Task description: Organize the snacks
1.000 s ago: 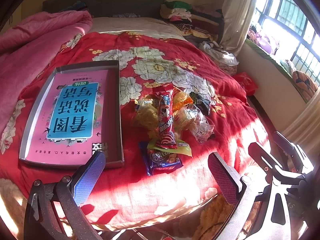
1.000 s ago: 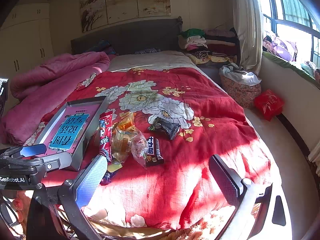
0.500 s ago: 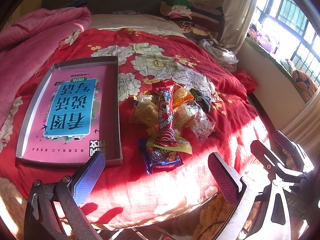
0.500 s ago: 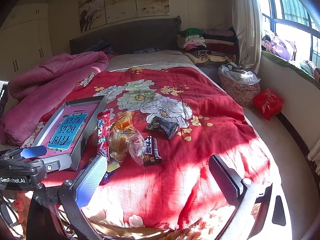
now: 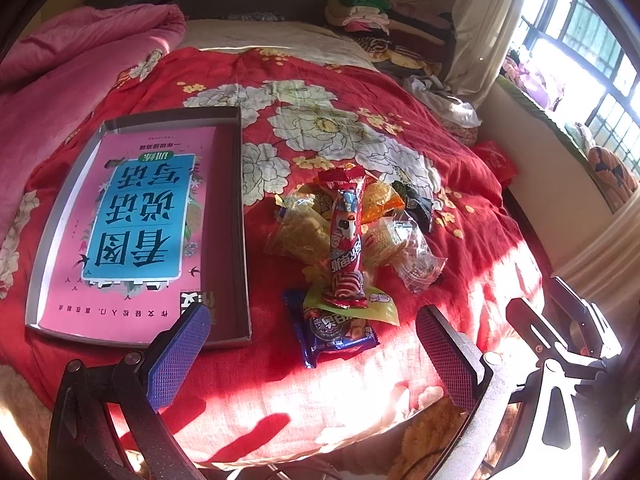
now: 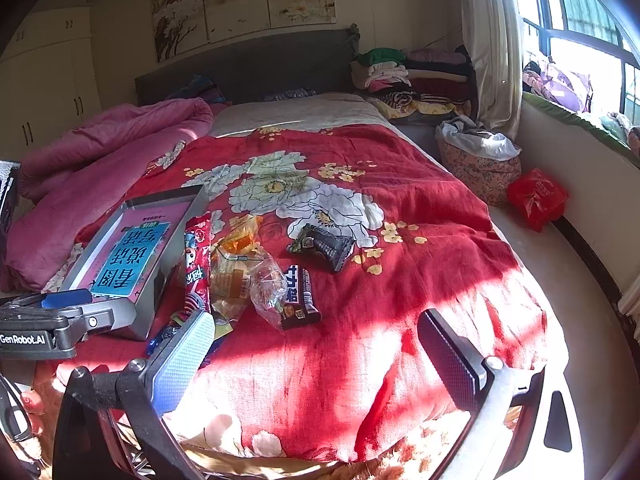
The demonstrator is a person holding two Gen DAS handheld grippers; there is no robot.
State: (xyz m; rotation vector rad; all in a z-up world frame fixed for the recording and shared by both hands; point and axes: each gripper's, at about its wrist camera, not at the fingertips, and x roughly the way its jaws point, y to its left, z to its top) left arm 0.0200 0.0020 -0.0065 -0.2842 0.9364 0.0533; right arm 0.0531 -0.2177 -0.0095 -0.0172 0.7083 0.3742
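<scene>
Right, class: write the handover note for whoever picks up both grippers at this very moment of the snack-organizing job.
Left gripper: jaws open, empty, hovering at the near edge of the bed.
Right gripper: jaws open, empty, also short of the snacks.
Snack pile lies on the red floral blanket, right of the grey tray. A dark wrapper sits slightly apart, further right.
The tray holds only a pink book.
Done: nothing is in the tray yet.
Left: probably every snack goes into the tray.
</scene>
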